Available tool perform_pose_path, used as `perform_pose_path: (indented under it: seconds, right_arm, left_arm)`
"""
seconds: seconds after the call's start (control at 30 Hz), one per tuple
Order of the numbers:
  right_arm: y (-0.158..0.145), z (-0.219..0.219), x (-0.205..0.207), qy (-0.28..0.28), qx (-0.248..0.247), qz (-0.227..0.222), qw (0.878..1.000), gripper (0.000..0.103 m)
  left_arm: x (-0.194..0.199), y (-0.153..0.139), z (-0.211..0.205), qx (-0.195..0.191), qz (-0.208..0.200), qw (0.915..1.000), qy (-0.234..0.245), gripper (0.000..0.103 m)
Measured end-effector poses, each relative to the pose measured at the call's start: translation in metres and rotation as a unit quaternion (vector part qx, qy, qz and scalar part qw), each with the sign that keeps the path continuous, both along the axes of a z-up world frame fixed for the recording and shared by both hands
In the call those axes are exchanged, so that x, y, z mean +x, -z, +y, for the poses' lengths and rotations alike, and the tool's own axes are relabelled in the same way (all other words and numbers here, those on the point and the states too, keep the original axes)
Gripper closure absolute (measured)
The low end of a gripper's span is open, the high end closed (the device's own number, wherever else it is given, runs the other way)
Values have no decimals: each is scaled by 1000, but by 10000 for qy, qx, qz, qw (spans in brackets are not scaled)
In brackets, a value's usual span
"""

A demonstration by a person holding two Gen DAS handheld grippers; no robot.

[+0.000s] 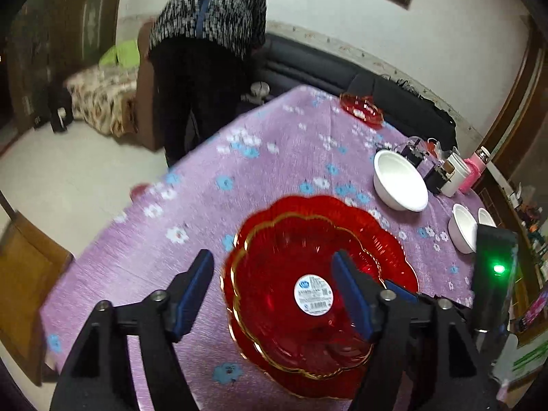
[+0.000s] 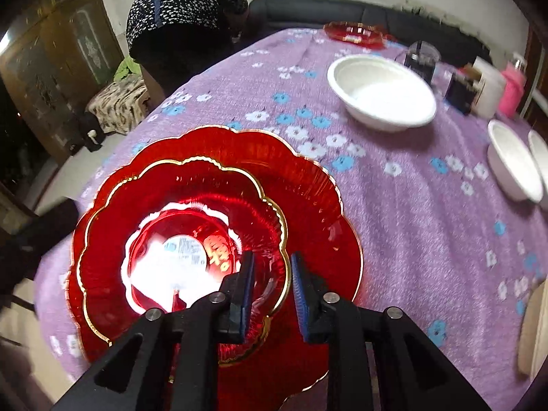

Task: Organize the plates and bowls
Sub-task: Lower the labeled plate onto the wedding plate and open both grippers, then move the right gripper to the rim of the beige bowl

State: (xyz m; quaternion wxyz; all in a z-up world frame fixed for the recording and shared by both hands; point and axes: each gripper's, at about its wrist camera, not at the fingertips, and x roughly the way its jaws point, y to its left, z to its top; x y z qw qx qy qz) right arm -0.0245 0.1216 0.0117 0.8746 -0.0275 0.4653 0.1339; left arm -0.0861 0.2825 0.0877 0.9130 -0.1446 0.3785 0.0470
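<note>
- A small red translucent scalloped plate with a gold rim (image 2: 178, 239) is sitting nested on a larger red scalloped plate (image 2: 308, 198), both lying at the near edge of the surface, which is wearing a purple cloth with white and blue flowers (image 2: 394, 212).
- A round white label (image 1: 313, 294) is showing at the centre of the small plate.
- The right gripper (image 2: 272, 294) is straddling the small plate's gold rim, one blue-padded finger inside the rim and one outside; the jaws are standing narrowly apart, and whether the pads are touching the rim I cannot tell.
- The left gripper (image 1: 270, 294) is hovering over the same stack with its jaws spread wide, holding nothing; its right finger is overlapping the small plate in the left wrist view, its left finger is over bare cloth.
- A large white bowl (image 2: 380, 92) is resting farther back on the cloth, well apart from the red stack.
- Two smaller white bowls (image 2: 513, 161) are sitting just beside each other near the right edge.
- Another red glass plate (image 2: 352, 32) is lying at the far end of the surface.
- A white cylindrical container (image 1: 453, 174) and a pink bottle (image 1: 474, 167) are standing together behind the large bowl.
- A person in a speckled black-and-white top (image 1: 209, 10) is bending over beyond the surface's far left side.
</note>
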Motion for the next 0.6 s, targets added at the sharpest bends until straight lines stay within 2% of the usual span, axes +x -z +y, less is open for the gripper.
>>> perform_pose_path:
  seconds: [0.07,0.13,0.23,0.3,0.37,0.6]
  right_arm:
    - [0,3,1,-16,-88,-93,9999,76]
    - [-1,3,1,14,-186,-205,9996,73]
    - [-6,-5,-1,62,33,-368,9993,66]
    - [-13,-14,-4,105,285,-466,9985,58]
    - [-20,-19,-8,156,429,-578,9973,54]
    - [-41,-43,-29,221,749,-929,9926,51]
  left_arm:
    - [-6,-10,-5,312,-121,9994,-40,25]
    - [-13,-19,-6,407,-284,9987,-117,25]
    - [-23,-27,-2,197,-434,9988,-109,20]
    - [-26,-29,-3,37,-479,9988,-77,20]
    - [-29,-31,-5,-60,-507,9987,-54,20]
    - [-41,-39,-20,-183,-724,9972,45,20]
